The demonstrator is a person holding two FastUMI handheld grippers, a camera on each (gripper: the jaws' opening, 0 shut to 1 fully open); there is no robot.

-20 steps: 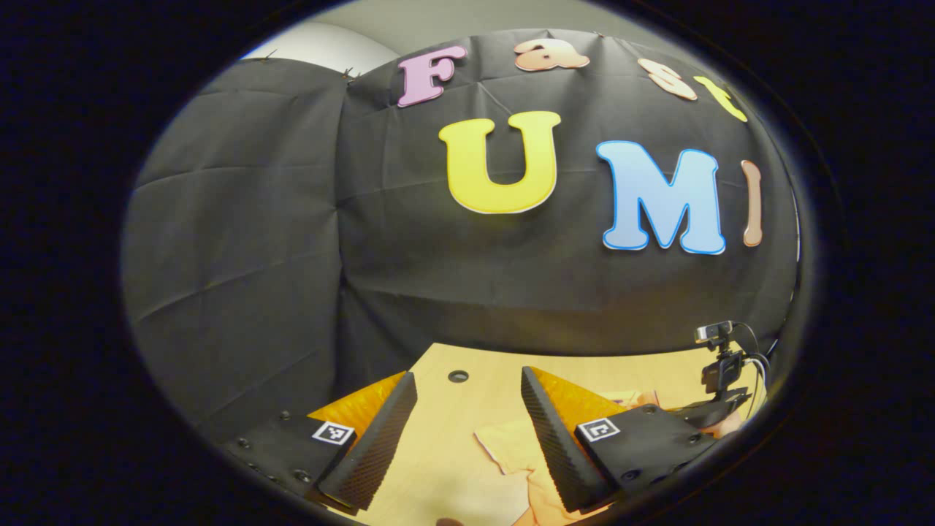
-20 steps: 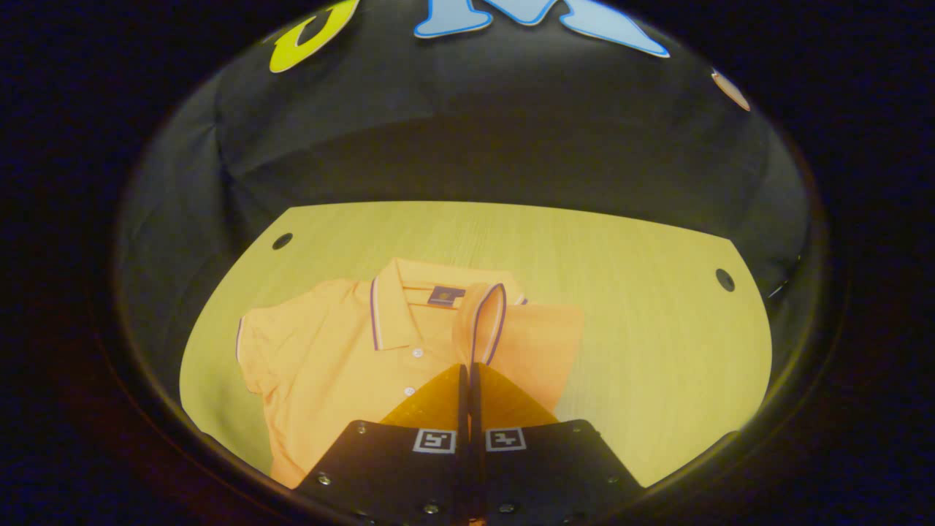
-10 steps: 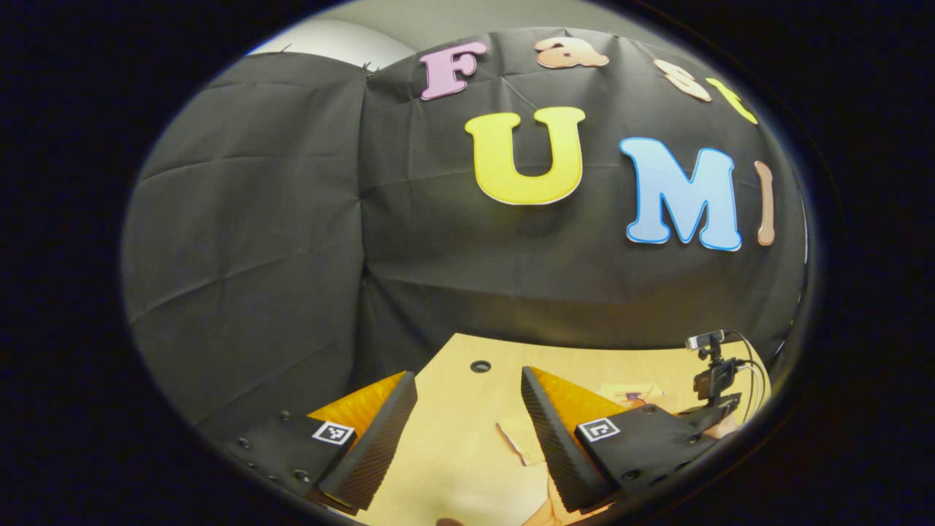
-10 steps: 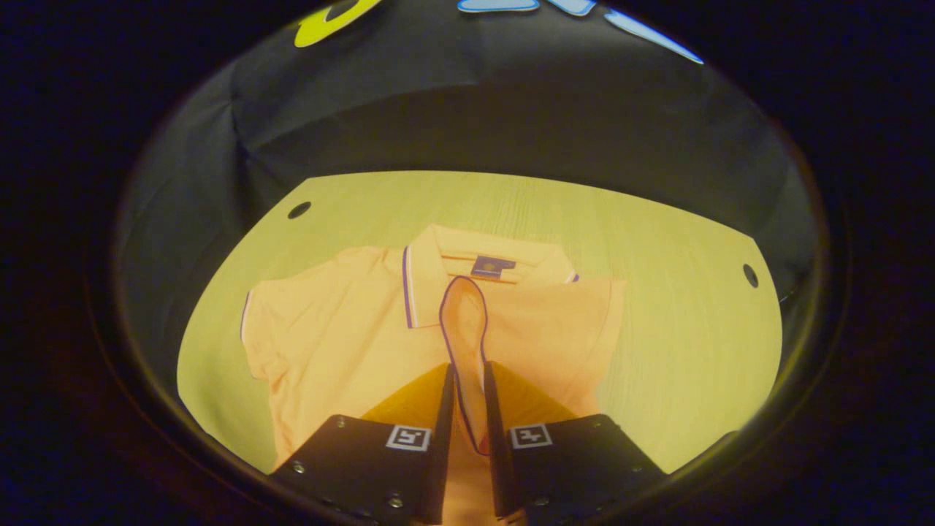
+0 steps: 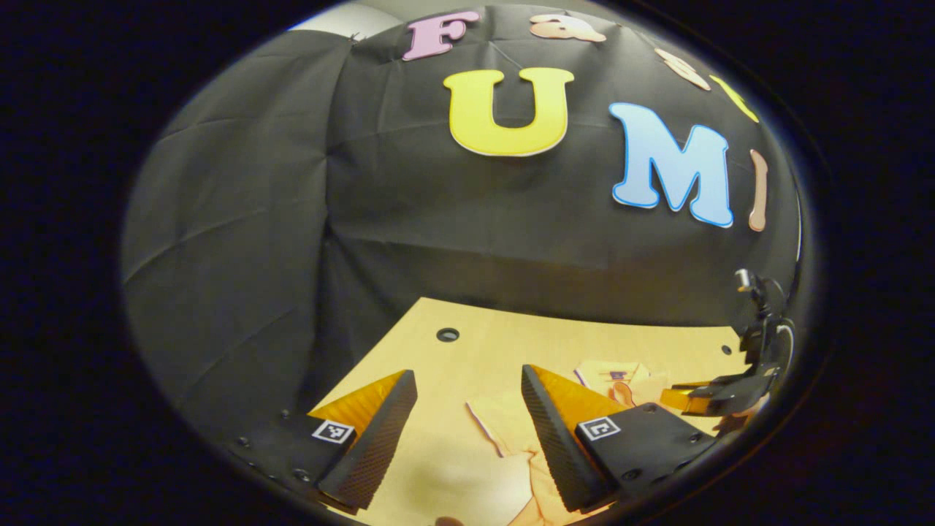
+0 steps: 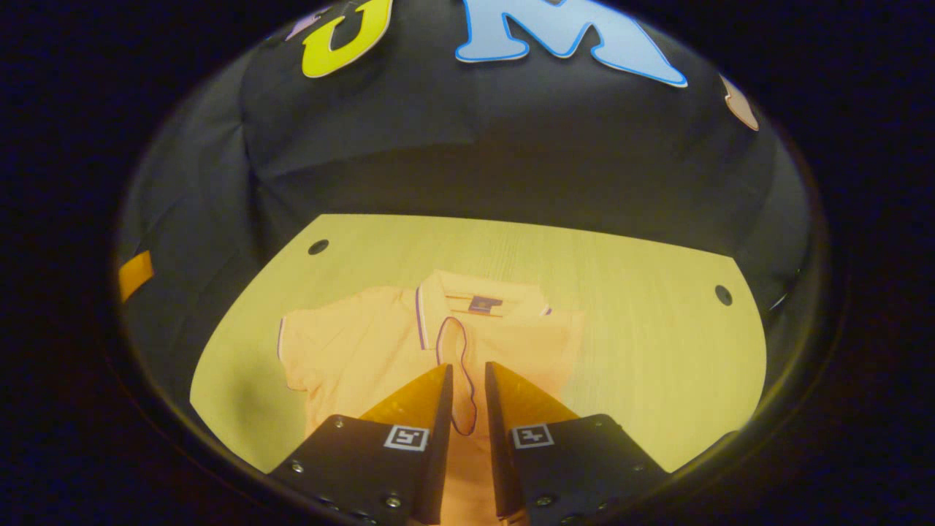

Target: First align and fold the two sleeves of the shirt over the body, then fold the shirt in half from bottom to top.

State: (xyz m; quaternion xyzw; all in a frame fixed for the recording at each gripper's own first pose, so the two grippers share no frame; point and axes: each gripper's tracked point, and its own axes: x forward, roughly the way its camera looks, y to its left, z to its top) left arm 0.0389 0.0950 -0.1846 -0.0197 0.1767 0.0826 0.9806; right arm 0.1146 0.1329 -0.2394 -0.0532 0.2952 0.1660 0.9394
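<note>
Right tool (image 6: 468, 394) is seen slightly parted, gripping nothing, above the folded sleeve (image 6: 454, 365) laid on the shirt (image 6: 365, 351) mid-surface (image 6: 643, 351). Left tool (image 5: 467, 431) is held wide open, empty, near the other sleeve (image 5: 504, 431). Risk judged: the loose sleeve may be dragged askew if a finger snags it.

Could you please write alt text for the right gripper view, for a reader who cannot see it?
The right tool, fingers slightly apart, hovers over an orange polo shirt lying collar-up on a wooden table. One sleeve lies folded across the shirt's middle, reaching down between the fingers; the other sleeve is spread flat.
</note>
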